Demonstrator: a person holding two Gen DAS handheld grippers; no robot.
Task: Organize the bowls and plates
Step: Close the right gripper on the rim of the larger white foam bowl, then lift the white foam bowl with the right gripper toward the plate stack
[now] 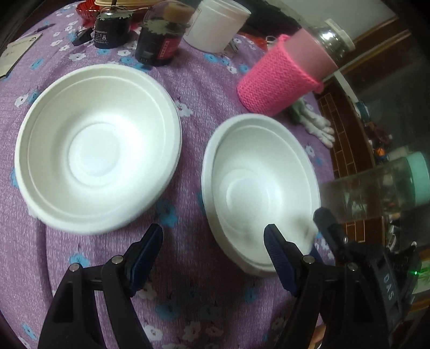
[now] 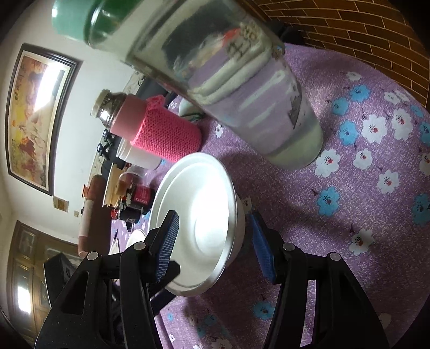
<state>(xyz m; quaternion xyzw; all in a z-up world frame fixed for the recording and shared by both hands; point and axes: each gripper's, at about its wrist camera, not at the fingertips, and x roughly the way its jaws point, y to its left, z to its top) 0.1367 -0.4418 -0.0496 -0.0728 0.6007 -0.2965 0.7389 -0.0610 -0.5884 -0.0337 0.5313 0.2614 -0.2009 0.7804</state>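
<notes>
Two stacks of white foam bowls sit on the purple flowered tablecloth (image 1: 188,282). The large bowl (image 1: 98,145) is at the left. The smaller bowl (image 1: 259,188) is at the right, nested in another. My left gripper (image 1: 213,239) is open and empty, low over the cloth between them; its right finger overlaps the smaller bowl's near rim. My right gripper (image 2: 215,236) is open and straddles the smaller bowl's (image 2: 199,228) rim, one finger inside, one outside. It also shows in the left wrist view (image 1: 330,228) at that bowl's right edge.
A pink knit-sleeved bottle (image 1: 285,77) and a clear jar with a teal lid (image 1: 376,185) stand right of the smaller bowl. Dark jars (image 1: 158,40), a white tub (image 1: 217,24) and red dishes are at the back. The table edge runs along the right.
</notes>
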